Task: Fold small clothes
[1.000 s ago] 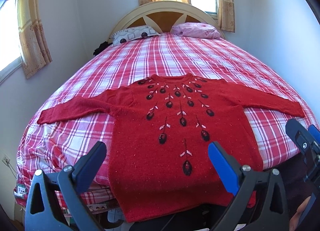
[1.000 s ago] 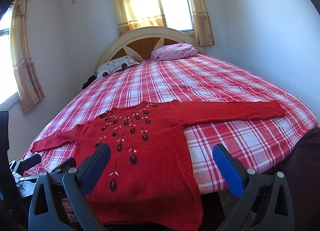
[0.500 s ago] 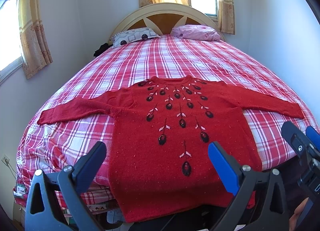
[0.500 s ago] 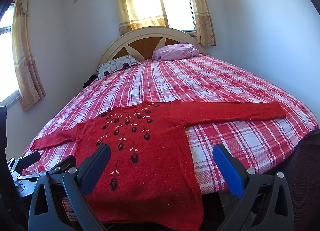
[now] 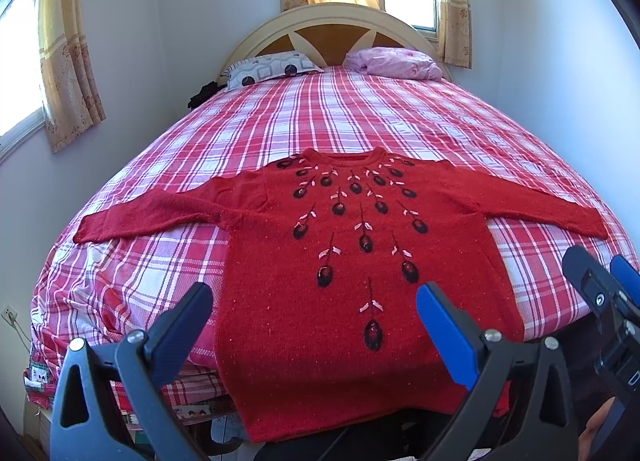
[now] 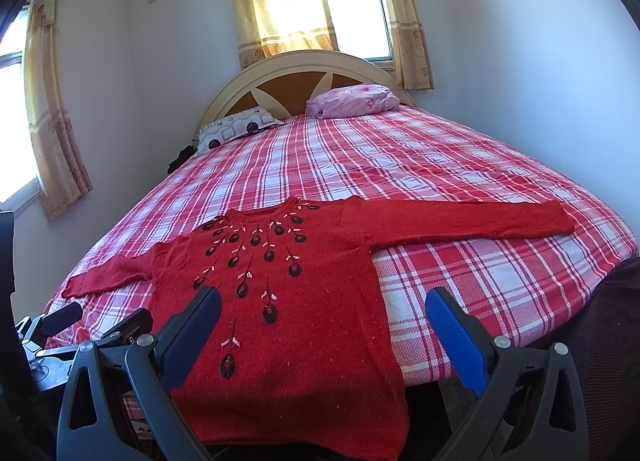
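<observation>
- Red knit sweater lies flat, front up, across the foot of the plaid bed; hem overhangs the near edge, within reach for a first grasp.
- Left sleeve is extended sideways on the cover, uncreased, ready to fold inward.
- Left gripper hovers above the hem, jaws spread wide, holding nothing.
- Right gripper hovers over the sweater's right side, jaws likewise released and empty.
- Right sleeve is extended toward the bed's right edge. Judgement: no fold begun.
</observation>
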Demonstrator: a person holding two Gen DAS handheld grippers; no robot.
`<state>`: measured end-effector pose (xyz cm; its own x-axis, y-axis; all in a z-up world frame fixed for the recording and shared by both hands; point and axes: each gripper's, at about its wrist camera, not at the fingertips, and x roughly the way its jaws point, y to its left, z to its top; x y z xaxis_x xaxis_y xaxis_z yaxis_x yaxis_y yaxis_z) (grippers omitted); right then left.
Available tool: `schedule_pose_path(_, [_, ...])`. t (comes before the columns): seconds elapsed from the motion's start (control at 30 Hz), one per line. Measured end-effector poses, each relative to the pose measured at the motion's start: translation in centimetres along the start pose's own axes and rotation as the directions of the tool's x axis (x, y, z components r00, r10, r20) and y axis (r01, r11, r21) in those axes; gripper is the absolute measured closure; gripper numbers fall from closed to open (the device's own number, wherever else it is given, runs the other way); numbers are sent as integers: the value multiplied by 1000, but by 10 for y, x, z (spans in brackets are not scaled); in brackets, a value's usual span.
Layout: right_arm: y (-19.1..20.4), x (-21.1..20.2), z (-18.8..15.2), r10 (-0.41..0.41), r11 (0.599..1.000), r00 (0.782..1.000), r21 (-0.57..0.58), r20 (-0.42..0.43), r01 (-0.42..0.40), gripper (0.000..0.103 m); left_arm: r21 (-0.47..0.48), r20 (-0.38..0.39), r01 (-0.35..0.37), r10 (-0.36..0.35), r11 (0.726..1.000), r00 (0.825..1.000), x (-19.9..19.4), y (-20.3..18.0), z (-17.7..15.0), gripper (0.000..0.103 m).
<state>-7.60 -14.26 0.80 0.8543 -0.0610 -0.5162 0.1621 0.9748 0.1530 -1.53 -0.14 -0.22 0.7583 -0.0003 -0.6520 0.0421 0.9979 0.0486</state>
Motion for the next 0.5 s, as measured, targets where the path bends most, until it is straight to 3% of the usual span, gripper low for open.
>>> schedule_pose_path(0.5, [-6,11,-2,2,1000,1000,14,-30,-2,1,2,-30,4,-4,1000,1000,11,0,-7,0])
